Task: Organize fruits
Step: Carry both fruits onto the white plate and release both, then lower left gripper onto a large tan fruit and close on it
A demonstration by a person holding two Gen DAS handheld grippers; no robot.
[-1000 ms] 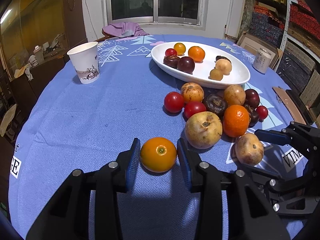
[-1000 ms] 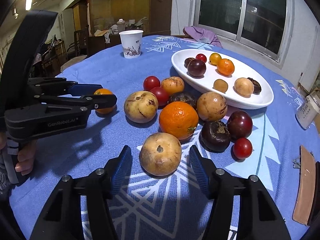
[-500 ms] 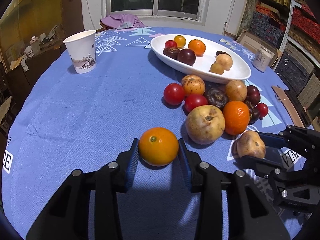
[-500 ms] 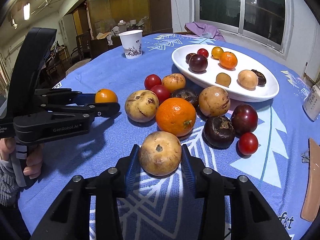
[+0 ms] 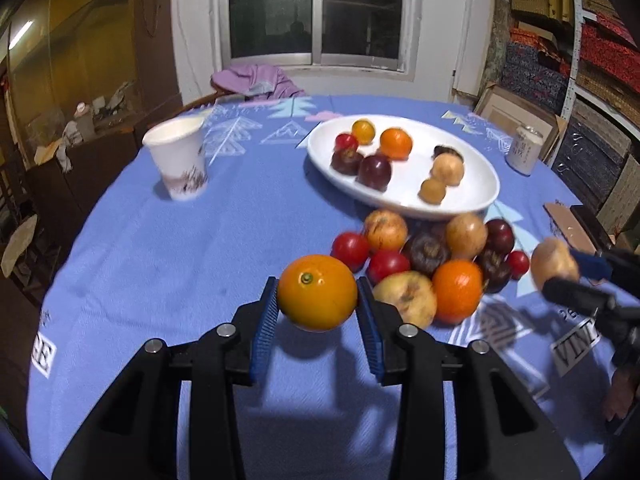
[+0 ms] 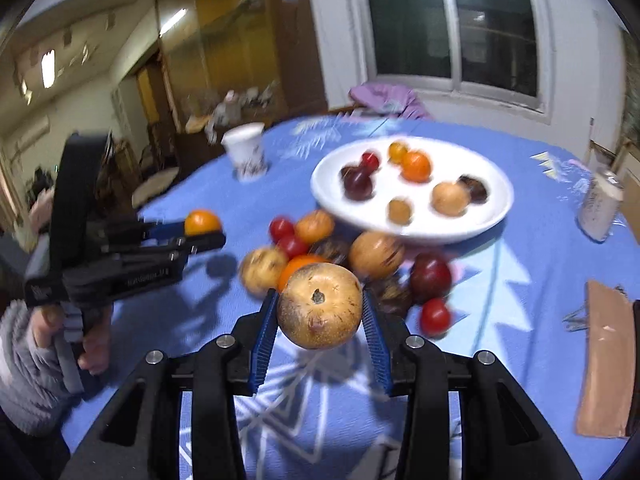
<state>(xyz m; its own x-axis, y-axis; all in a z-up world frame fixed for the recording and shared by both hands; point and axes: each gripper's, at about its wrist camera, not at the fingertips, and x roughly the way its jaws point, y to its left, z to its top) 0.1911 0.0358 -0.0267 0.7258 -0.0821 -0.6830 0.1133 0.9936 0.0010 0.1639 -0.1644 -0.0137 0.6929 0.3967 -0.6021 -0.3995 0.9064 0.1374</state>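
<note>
My left gripper (image 5: 318, 312) is shut on an orange fruit (image 5: 317, 292) and holds it above the blue tablecloth; the fruit also shows in the right wrist view (image 6: 202, 222). My right gripper (image 6: 320, 322) is shut on a brown round fruit (image 6: 320, 306), lifted off the cloth; it also shows in the left wrist view (image 5: 554, 258). A white oval plate (image 5: 472, 196) with several fruits stands at the back right. A pile of loose fruits (image 5: 424, 256) lies in front of the plate.
A white paper cup (image 5: 180, 164) stands at the back left. A can (image 5: 526, 154) stands right of the plate. A brown cardboard piece (image 6: 604, 364) lies at the table's right edge. A purple cloth (image 5: 256, 82) lies at the far edge.
Both grippers have closed on their fruits and lifted them off the cloth. Both views have risen and tilted towards the plate.
</note>
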